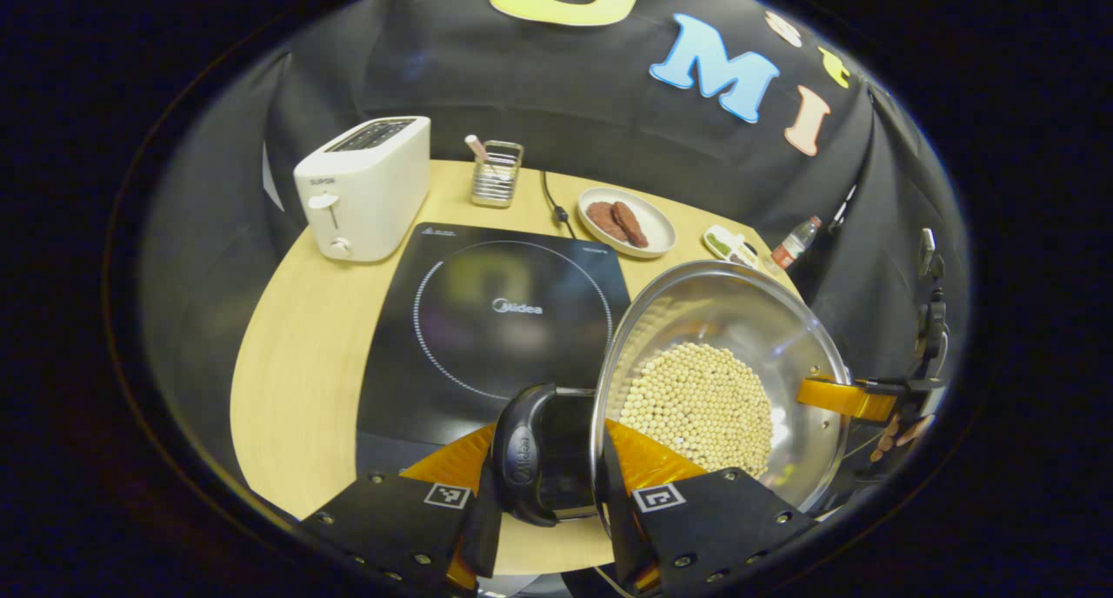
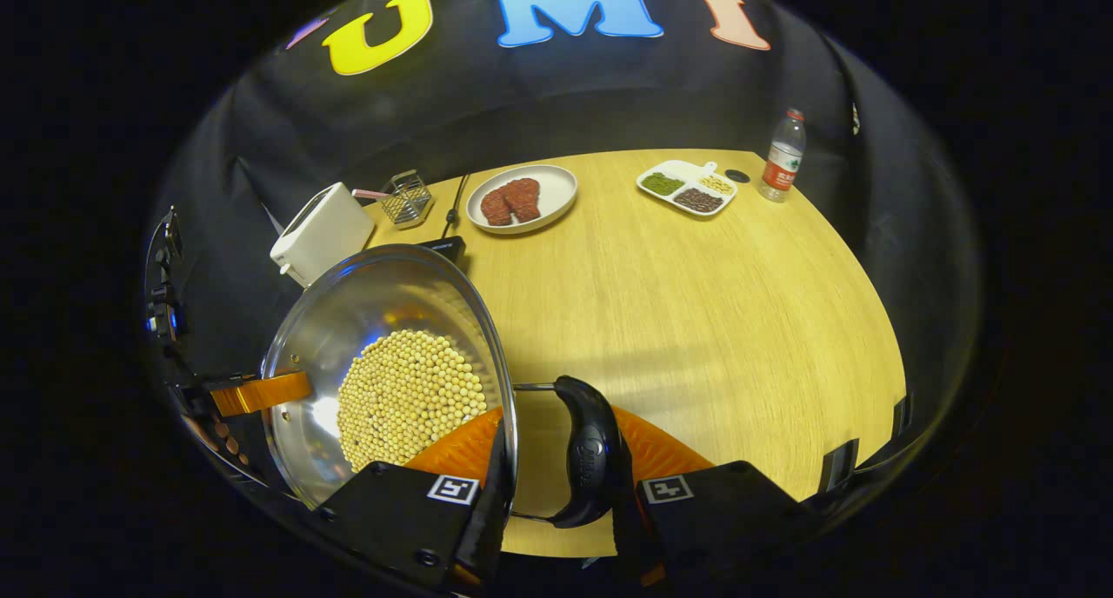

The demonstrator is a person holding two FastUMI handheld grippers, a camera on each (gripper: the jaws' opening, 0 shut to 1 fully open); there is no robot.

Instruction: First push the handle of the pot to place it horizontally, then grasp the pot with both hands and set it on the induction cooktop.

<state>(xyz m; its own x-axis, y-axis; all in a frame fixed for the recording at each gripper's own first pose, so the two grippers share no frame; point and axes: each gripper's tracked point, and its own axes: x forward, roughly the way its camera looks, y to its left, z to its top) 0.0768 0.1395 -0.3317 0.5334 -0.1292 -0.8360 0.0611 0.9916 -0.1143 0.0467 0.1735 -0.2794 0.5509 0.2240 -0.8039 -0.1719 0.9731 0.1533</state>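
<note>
Steel pot [image 1: 809, 337], round pale beans [image 1: 700, 402], glossy black cooktop [image 1: 487, 320]

Light wood-grain worktop [image 2: 696, 302], rounded edge, evenly lit from above with soft glare patches. Black cloth wall [image 2: 556, 102] encloses the booth behind and at both sides, hanging in loose folds.

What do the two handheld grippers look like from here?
Each gripper, left and right, has two broad, flat, wedge-shaped fingers on black blocky mounts. Every mount carries a small square black-and-white tag and round screw heads.
</note>
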